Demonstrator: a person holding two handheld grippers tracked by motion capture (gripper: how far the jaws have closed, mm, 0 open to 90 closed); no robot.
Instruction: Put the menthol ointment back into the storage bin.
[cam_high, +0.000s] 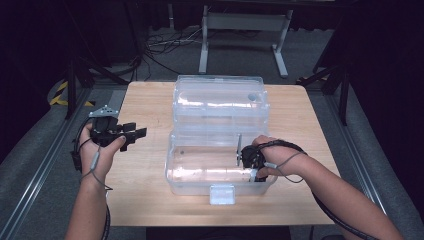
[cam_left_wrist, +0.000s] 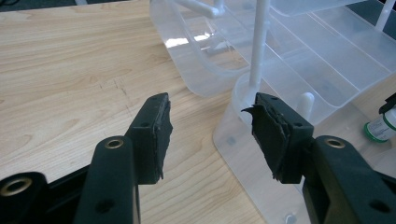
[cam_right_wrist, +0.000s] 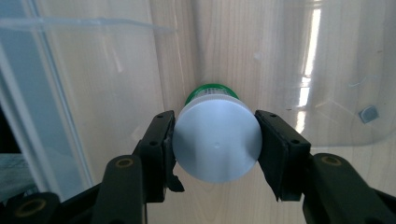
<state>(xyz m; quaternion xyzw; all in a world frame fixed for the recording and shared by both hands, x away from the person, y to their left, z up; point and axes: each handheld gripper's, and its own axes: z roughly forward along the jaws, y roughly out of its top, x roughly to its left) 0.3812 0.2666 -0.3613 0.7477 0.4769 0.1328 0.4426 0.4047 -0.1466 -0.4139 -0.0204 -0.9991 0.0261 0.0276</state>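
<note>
Reaching down, right tongs (cam_right_wrist: 215, 142) gripping bottle (cam_right_wrist: 215, 144)

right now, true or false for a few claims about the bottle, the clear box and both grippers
1. The right gripper clamps a white-capped bottle. True.
2. The left gripper holds the bottle. False: its jaws stand open with nothing between them.
3. The clear box has its lid shut. False: the lid is swung back, open.
4. The bottle is down inside the box. True.
5. The left gripper hovers over the wooden table, left of the box. True.
</note>
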